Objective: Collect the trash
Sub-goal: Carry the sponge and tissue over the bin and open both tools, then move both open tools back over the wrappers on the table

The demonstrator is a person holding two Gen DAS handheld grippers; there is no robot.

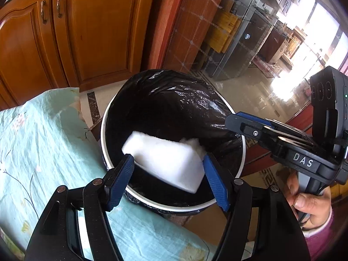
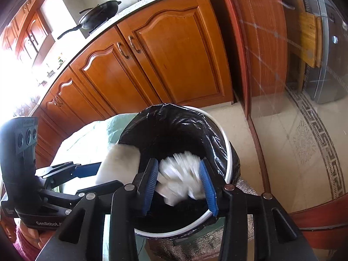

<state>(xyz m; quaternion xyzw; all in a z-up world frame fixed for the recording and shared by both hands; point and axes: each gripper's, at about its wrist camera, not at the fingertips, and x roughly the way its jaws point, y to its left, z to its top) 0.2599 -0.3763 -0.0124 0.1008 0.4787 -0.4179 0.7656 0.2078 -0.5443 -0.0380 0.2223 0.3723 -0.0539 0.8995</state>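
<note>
Black-lined bin beside blue tablecloth, wooden cabinets behind

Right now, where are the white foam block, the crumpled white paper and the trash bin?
white foam block point(image 1: 167, 159), left wrist view, on its broad top face.
crumpled white paper point(image 2: 181, 177), right wrist view, on the blurred middle.
trash bin point(image 2: 228, 152), right wrist view, on its white rim.
</note>
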